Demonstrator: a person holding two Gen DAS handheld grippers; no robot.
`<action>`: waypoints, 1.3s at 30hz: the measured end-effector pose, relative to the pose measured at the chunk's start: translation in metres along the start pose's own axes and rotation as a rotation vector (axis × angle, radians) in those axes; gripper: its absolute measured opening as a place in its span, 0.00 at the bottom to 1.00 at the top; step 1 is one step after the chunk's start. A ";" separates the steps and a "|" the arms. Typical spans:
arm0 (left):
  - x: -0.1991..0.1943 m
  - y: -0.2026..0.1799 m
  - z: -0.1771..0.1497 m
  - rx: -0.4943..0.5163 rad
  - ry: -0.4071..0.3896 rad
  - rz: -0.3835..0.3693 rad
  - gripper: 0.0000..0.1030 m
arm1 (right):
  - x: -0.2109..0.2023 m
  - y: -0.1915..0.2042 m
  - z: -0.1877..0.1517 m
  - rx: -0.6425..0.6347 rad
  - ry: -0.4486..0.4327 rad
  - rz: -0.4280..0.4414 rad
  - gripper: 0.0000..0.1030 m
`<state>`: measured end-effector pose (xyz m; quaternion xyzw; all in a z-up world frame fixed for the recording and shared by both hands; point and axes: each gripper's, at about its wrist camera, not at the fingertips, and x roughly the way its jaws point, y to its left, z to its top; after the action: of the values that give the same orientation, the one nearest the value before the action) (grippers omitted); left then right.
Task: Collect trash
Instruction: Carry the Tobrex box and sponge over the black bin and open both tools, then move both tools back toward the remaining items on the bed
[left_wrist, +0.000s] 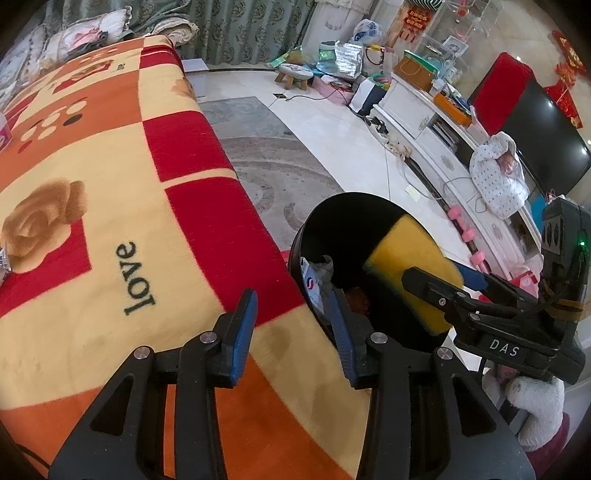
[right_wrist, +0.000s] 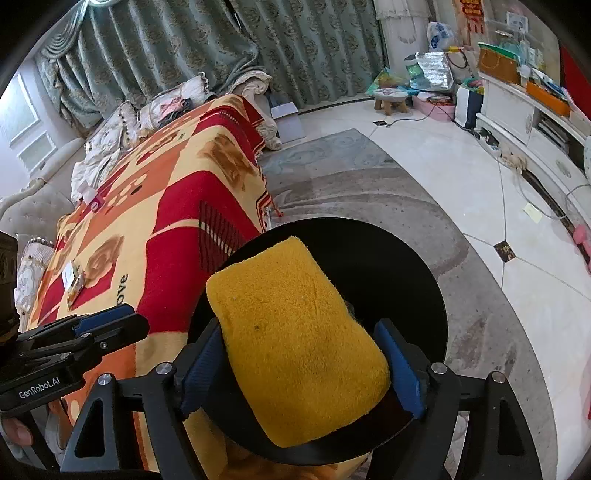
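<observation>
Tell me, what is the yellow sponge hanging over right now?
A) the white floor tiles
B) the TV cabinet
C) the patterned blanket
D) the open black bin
D: the yellow sponge sits between the right hand-held gripper's blue pads directly above the round mouth of the black bin.

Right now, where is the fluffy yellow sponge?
The fluffy yellow sponge sits between the right gripper's blue pads, above the round black bin's mouth, just right of the red-and-orange blanket in the right wrist view.
</observation>
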<state>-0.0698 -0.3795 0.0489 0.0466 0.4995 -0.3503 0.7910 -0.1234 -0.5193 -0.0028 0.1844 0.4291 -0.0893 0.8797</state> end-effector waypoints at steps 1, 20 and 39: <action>-0.001 0.001 -0.001 0.001 -0.002 0.001 0.38 | 0.000 0.001 0.000 -0.002 -0.001 0.000 0.78; -0.025 0.030 -0.009 -0.044 -0.030 0.031 0.50 | -0.005 0.041 -0.003 -0.086 0.007 0.050 0.85; -0.062 0.080 -0.028 -0.098 -0.090 0.144 0.51 | -0.002 0.099 -0.009 -0.190 0.007 0.102 0.85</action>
<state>-0.0589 -0.2761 0.0638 0.0278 0.4754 -0.2691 0.8371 -0.1001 -0.4253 0.0187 0.1221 0.4289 -0.0027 0.8950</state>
